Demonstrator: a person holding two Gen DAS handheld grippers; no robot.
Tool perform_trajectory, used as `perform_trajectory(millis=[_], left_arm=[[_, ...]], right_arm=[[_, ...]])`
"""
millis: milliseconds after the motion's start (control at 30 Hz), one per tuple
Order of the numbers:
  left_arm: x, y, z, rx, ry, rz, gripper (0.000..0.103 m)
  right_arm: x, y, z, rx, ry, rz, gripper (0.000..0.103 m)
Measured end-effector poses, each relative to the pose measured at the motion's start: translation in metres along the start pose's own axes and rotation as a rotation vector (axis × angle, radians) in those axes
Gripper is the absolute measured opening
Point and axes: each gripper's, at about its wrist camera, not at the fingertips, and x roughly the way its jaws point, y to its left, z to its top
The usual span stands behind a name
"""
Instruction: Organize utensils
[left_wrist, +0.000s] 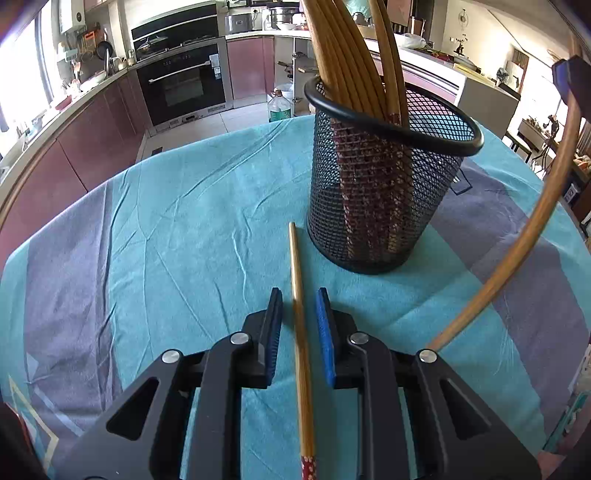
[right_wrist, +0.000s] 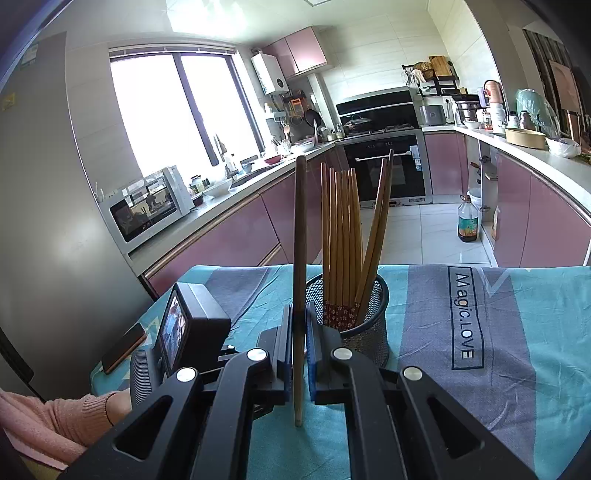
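Note:
A black mesh cup (left_wrist: 384, 184) stands on the teal-and-grey cloth, holding several wooden chopsticks (left_wrist: 343, 55) upright. One chopstick (left_wrist: 300, 332) lies flat on the cloth between the blue pads of my left gripper (left_wrist: 299, 299), which is open around it, just in front of the cup. My right gripper (right_wrist: 300, 314) is shut on another chopstick (right_wrist: 300, 258), held upright close in front of the cup (right_wrist: 364, 314). That held chopstick (left_wrist: 532, 229) and the right gripper's finger (left_wrist: 570, 79) show at the right of the left wrist view.
The cloth-covered table (left_wrist: 166, 221) ends at a rounded far edge. A phone (right_wrist: 123, 349) lies at the table's left edge. The left gripper body with its screen (right_wrist: 184, 328) sits left of the cup. Kitchen counters, an oven and an oil bottle (right_wrist: 467, 221) lie beyond.

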Motion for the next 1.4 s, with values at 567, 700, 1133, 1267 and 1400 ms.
perform_trajectory(millis=[567,700,1133,1267,1400], left_arm=[[-0.069,0.035,0.0,-0.09,-0.121,-0.152,0.007],[-0.108,0.048,0.003,-0.099,-0.2,-0.221,0.007],[-0.208,0.058,0.025,-0.112,-0.455,-0.319,0.007],[-0.226,0.059,0.042,-0.112,-0.518,-0.32,0.007],[-0.242,0.054,0.058,-0.091,-0.558,-0.316,0.007]], right_arm=[[-0.009,0.0,0.006,-0.016,-0.025,-0.001,0.005],[-0.016,0.002,0.011,-0.022,-0.045,-0.002,0.005],[-0.04,0.014,0.036,-0.072,-0.11,-0.01,0.005],[-0.044,0.017,0.047,-0.095,-0.127,-0.015,0.006],[-0.048,0.02,0.059,-0.111,-0.145,-0.015,0.005]])
